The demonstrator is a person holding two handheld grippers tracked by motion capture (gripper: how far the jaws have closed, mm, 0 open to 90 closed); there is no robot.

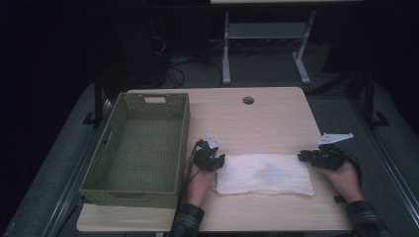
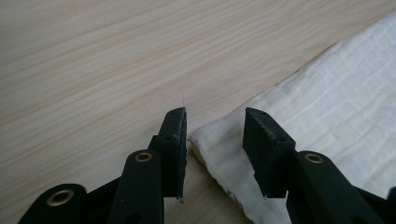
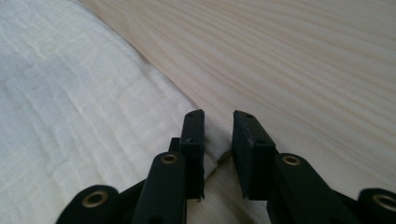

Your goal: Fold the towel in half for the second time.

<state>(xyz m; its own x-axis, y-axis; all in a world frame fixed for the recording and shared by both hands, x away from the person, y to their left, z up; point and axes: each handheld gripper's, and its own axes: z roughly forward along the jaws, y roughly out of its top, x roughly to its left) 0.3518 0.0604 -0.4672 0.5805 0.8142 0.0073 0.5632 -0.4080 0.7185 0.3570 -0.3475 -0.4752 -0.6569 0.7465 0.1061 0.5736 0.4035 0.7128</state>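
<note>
A white cloth (image 1: 264, 174) lies flat on the wooden table (image 1: 262, 118), folded into a long rectangle. My left gripper (image 1: 218, 159) is at the cloth's far left corner. In the left gripper view its jaws (image 2: 215, 116) stand apart, low over the table, with the corner of the cloth (image 2: 327, 93) between them and untouched. My right gripper (image 1: 302, 157) is at the far right corner. Its jaws (image 3: 218, 115) stand a narrow gap apart around the corner tip of the cloth (image 3: 70, 93), and the pads do not press on it.
A green woven basket (image 1: 183, 143) stands empty on the left part of the table, close to my left hand. A round cable hole (image 1: 248, 100) is near the table's far edge. Beyond the table stand a desk frame and cables on a dark floor.
</note>
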